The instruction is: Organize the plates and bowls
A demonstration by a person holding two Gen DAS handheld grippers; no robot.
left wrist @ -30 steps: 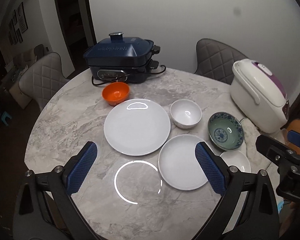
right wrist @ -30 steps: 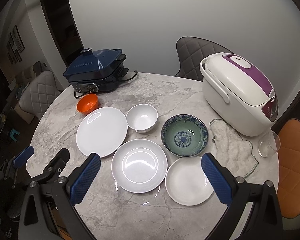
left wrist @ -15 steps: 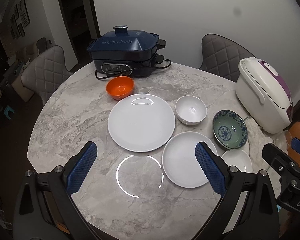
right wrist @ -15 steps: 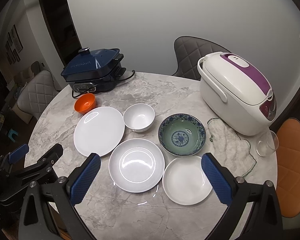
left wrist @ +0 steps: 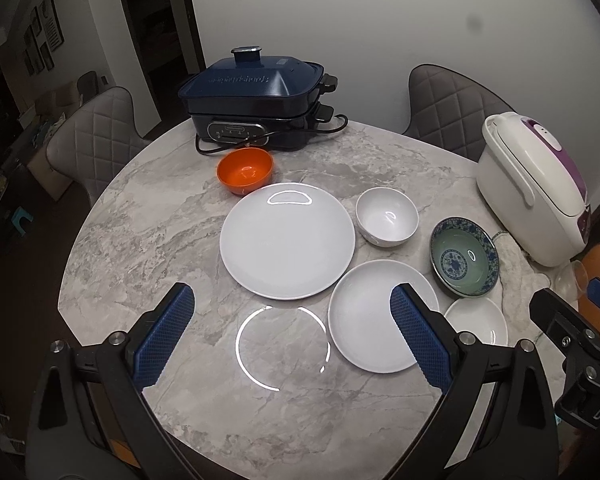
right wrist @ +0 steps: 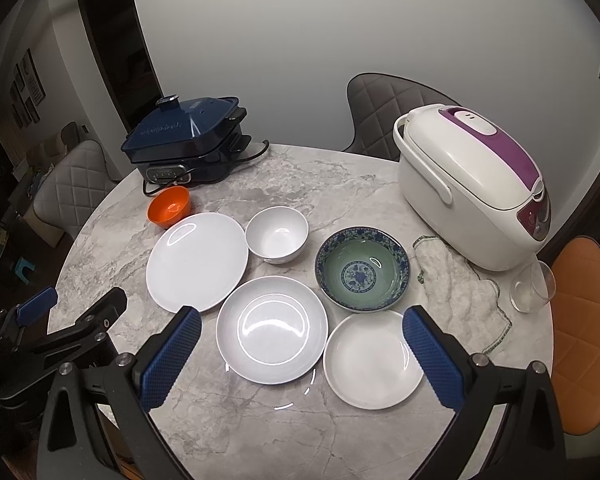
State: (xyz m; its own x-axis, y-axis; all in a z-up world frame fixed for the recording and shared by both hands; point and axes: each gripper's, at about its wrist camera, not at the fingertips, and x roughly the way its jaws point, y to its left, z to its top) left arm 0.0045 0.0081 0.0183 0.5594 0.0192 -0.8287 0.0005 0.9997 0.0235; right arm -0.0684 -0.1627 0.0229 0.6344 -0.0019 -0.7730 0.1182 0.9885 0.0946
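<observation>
My left gripper (left wrist: 292,344) hangs above the near edge of the round marble table (left wrist: 140,216), its jaws spread wide and holding nothing; my right gripper (right wrist: 302,358) does the same, also released and empty. Taking the table as a clock seen from my side, the small orange bowl (right wrist: 169,207) sits at about 10 o'clock, just in front of the dark blue electric cooker (right wrist: 186,144) at 11 o'clock. The large white plate (right wrist: 197,262) lies left of the centre, and the white bowl (right wrist: 277,234) stands just beside it at the centre. Below them, toward 6 o'clock, lies the medium white plate (right wrist: 271,329), very close to the large one. The blue-and-green patterned bowl (right wrist: 362,269) sits toward 3 o'clock, and the small white plate (right wrist: 373,360) lies at about 5 o'clock. The white and purple rice cooker (right wrist: 470,184) stands at 2 o'clock, with a white cloth (right wrist: 458,288) and a glass (right wrist: 534,286) lying on its side near it.
</observation>
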